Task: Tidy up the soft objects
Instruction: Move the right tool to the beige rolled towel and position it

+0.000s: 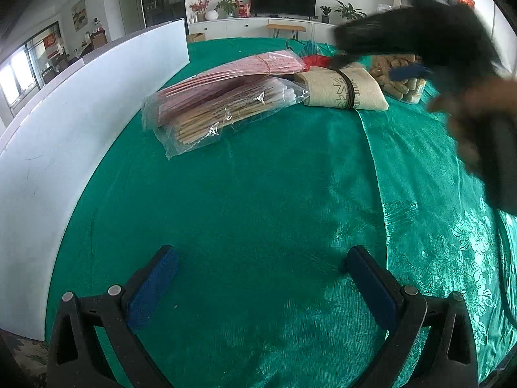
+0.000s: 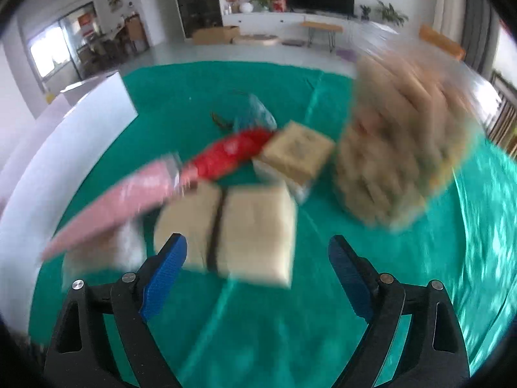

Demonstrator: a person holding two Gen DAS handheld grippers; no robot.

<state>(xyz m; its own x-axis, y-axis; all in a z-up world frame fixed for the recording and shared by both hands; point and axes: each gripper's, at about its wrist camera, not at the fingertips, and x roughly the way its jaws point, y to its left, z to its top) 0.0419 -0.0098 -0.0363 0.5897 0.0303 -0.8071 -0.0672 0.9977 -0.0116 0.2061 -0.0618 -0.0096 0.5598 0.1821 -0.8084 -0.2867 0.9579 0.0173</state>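
Both tongs: we see left tongs (image 1: 261, 278) and right tongs (image 2: 258, 278) spread wide, nothing between them.
Table (image 1: 258, 194): we see a banded beige bundle (image 2: 226, 229) beside a pink packet (image 2: 129, 197).

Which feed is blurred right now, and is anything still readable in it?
Right wrist view: heavy motion smear over the beige banded bundle and cork container; its own open tongs stay sharp. Left wrist view: crisp on the bagged sticks, only the dark right tongs at top right are blurred.
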